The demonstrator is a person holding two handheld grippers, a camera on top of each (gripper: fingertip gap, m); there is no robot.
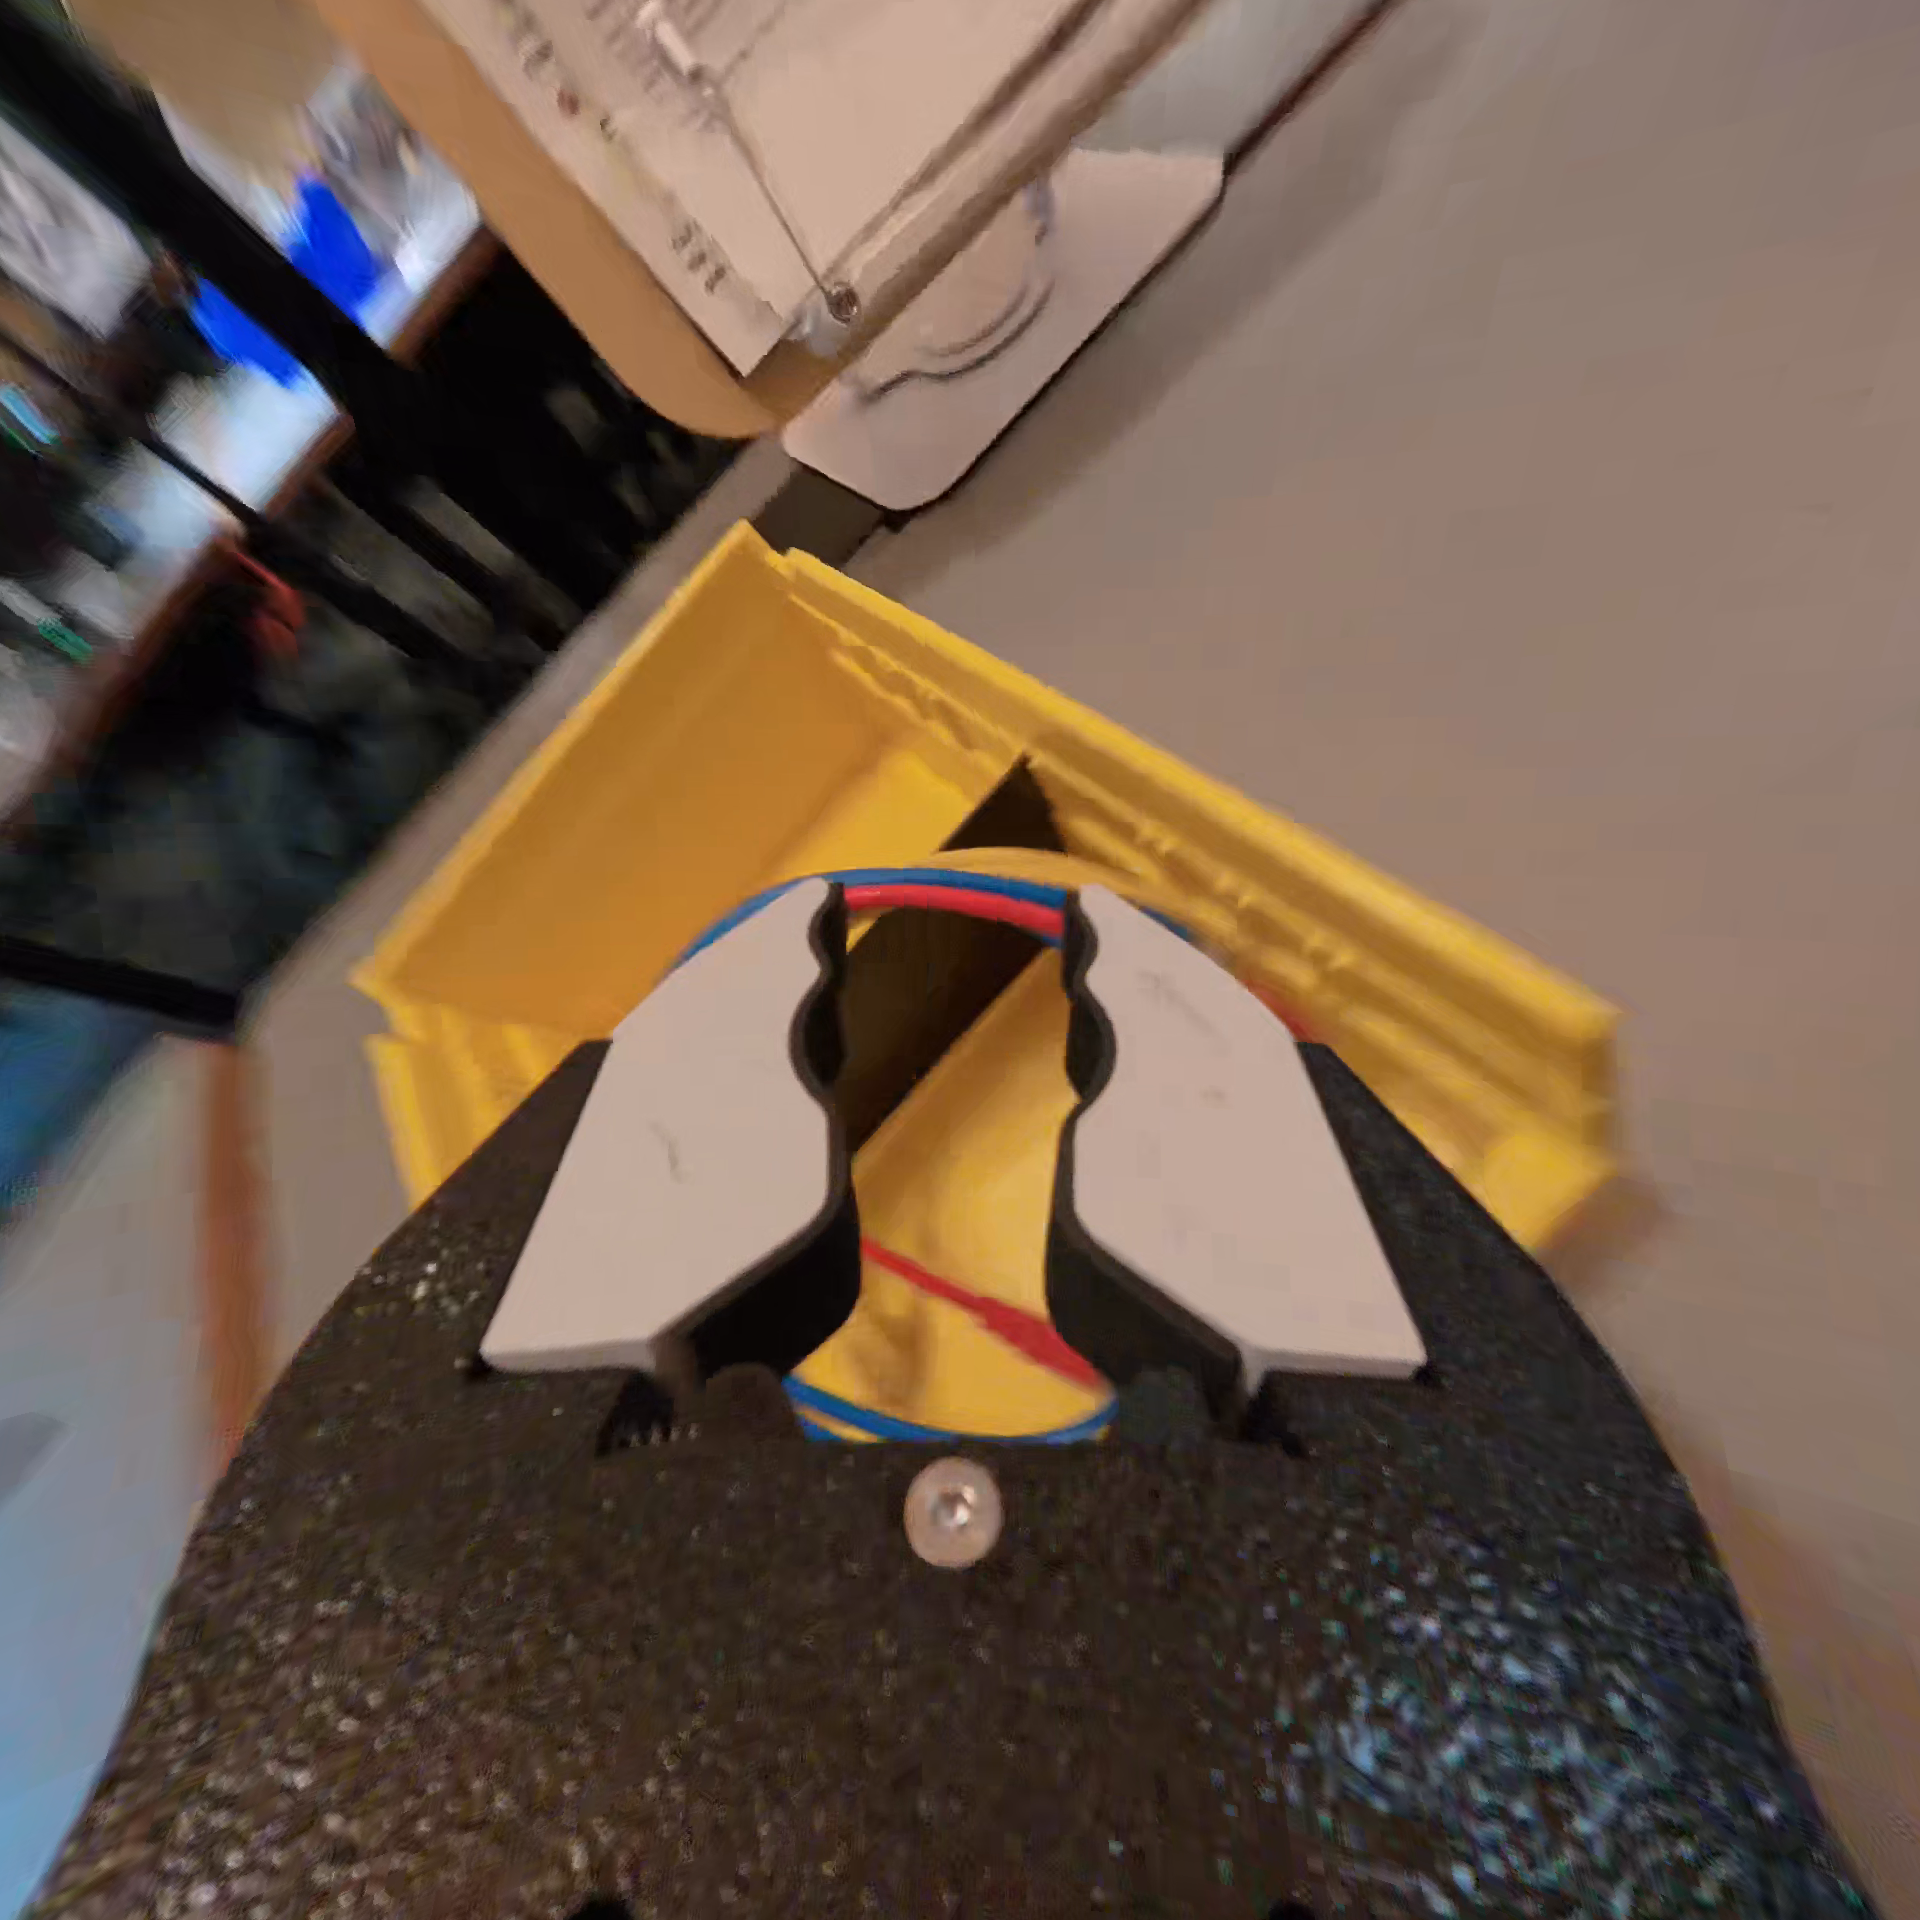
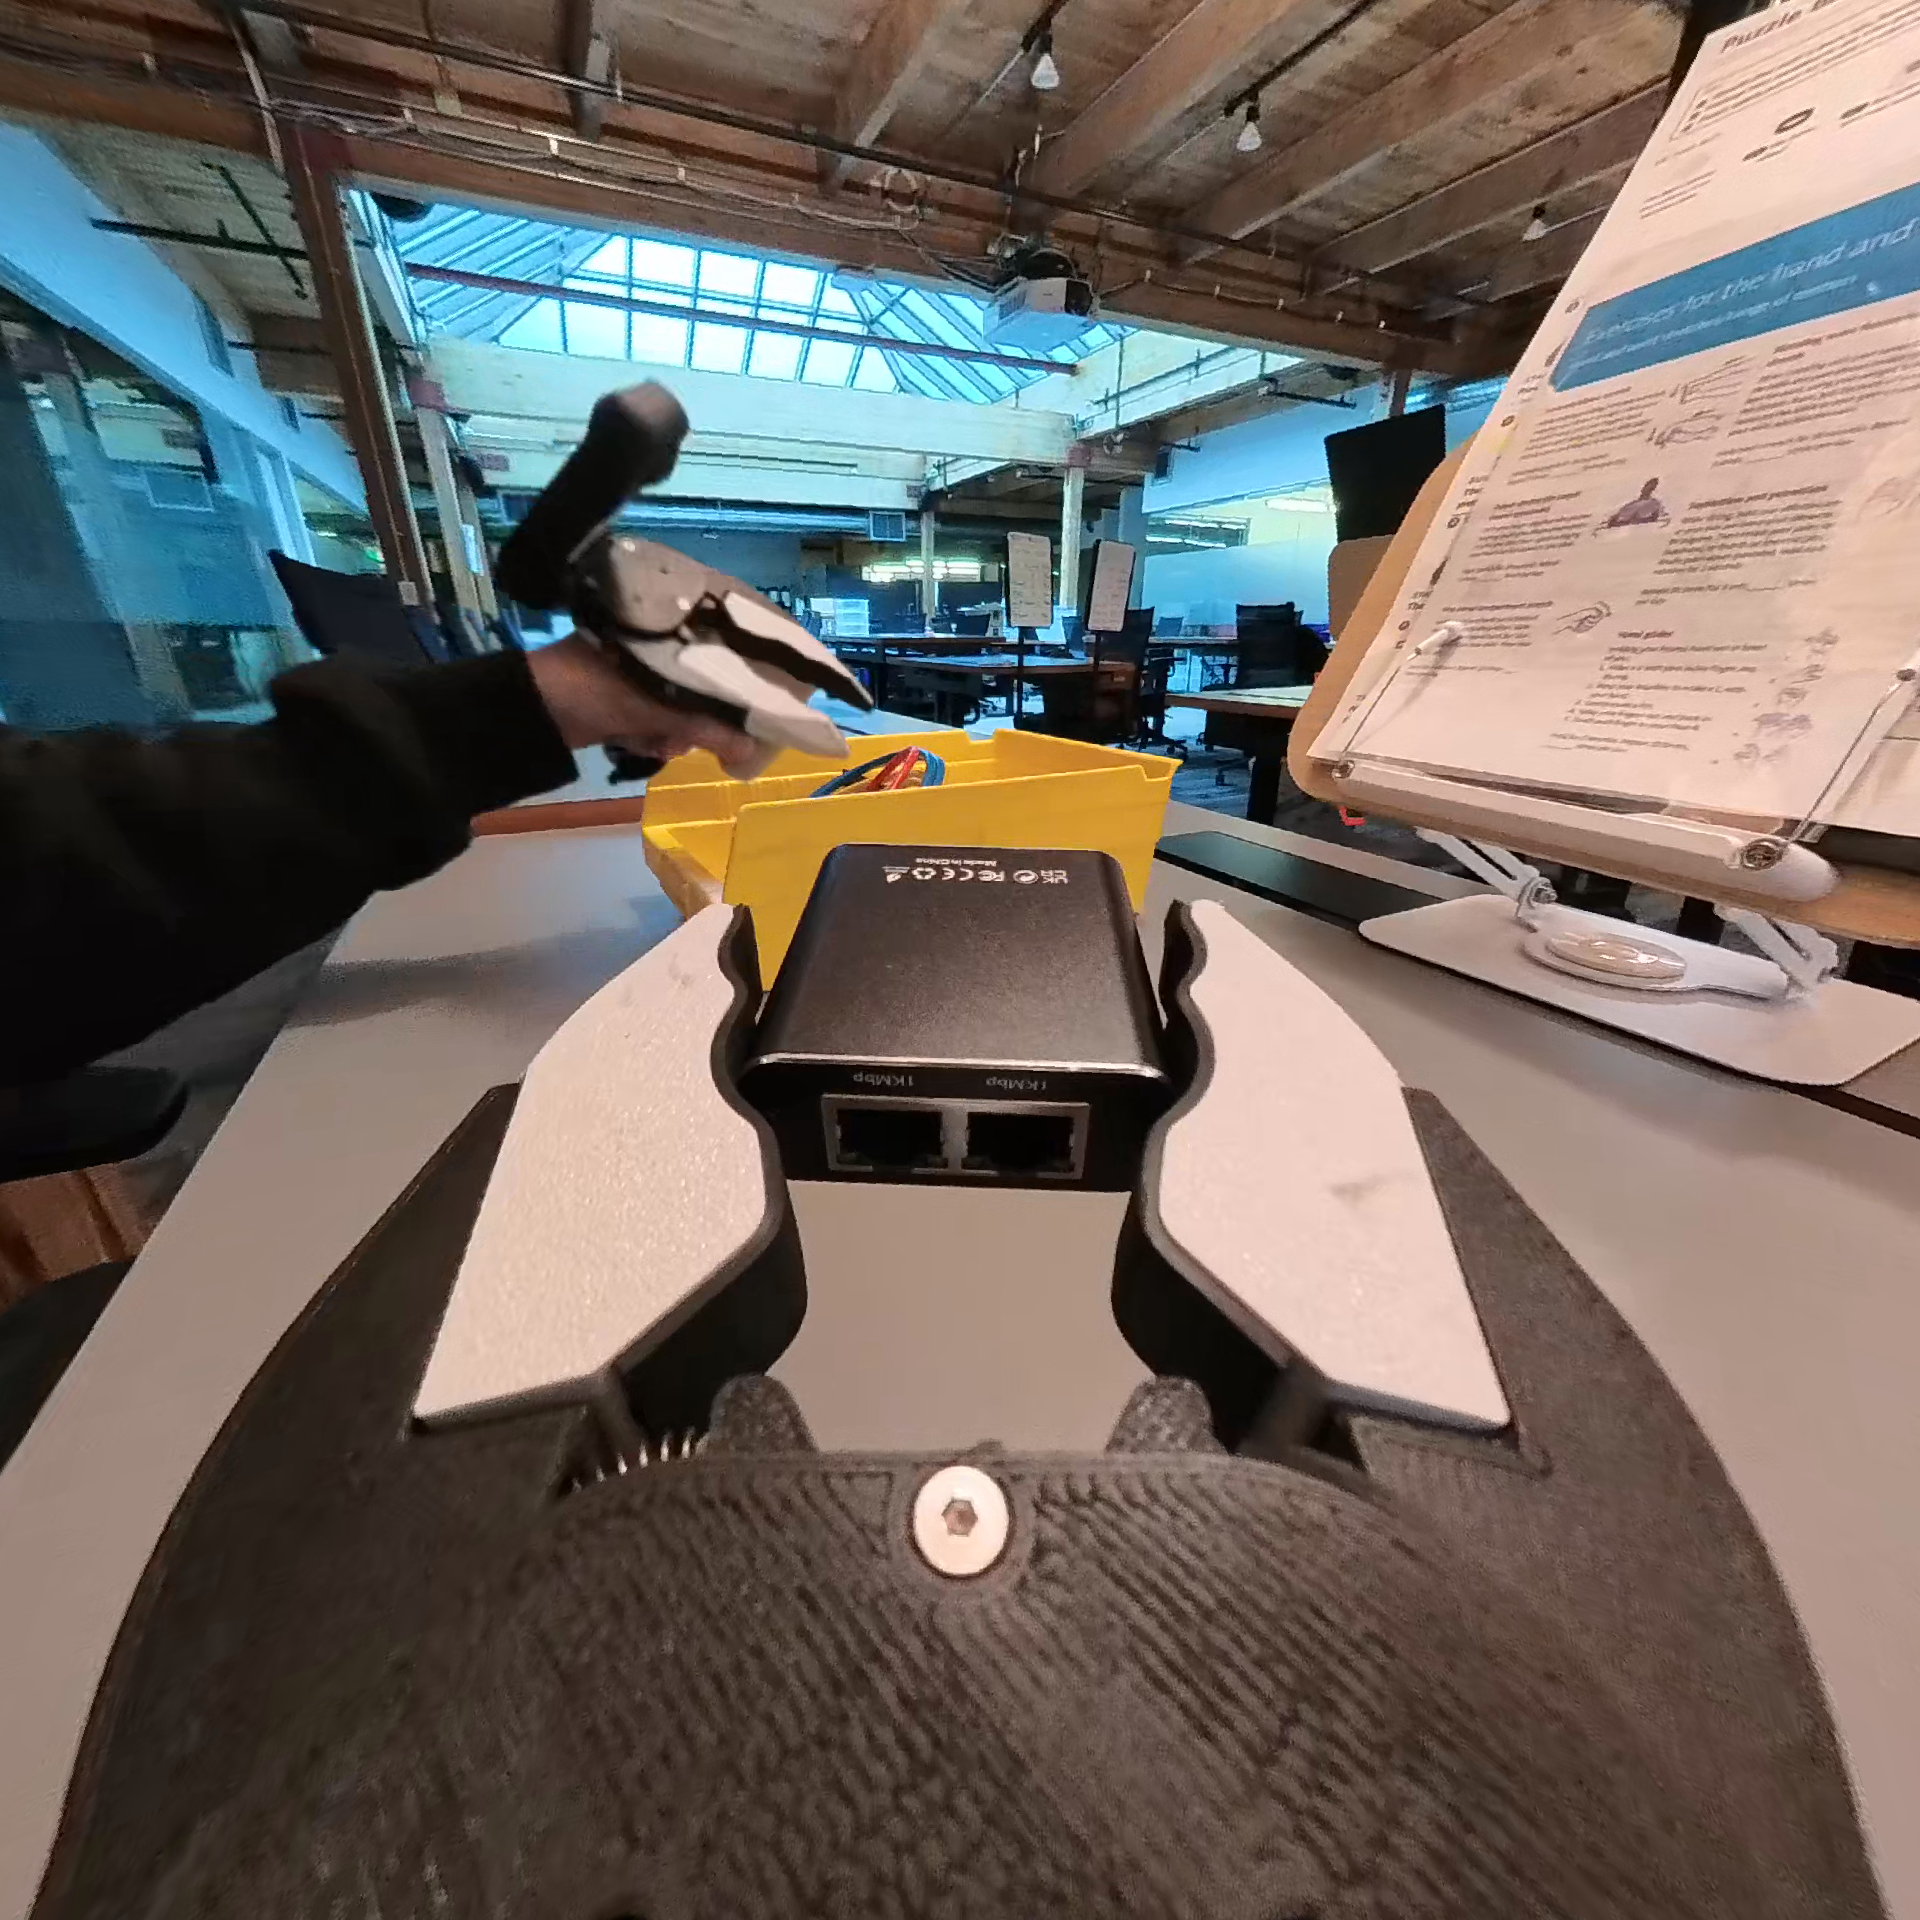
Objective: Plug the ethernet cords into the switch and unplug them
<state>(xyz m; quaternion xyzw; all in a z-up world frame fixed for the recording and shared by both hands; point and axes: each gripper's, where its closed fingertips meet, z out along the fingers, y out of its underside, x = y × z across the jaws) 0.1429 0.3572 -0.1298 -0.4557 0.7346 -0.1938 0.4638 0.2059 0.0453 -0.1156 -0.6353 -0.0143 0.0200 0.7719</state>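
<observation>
On the left, our left gripper (image 2: 821, 707) hangs over the yellow bin (image 2: 935, 805), which sits on the worktop (image 2: 1558, 1247) near its far edge. Its jaws stand apart and hold nothing. The ethernet cords (image 1: 956, 902), red and blue, lie coiled in the bin directly below and ahead of the fingertips, so we judge the coming move to be a straight reach down by the left hand, the nearer one.

To the right, our right gripper (image 2: 961, 1023) clamps the black switch (image 2: 956, 966) by its sides, its long axis along the fingers and its two empty ports facing back toward us.

The left wrist view shows the loop between the fingers; only the right wrist view shows the switch and the document stand (image 2: 1621, 644) at the worktop's right side.
</observation>
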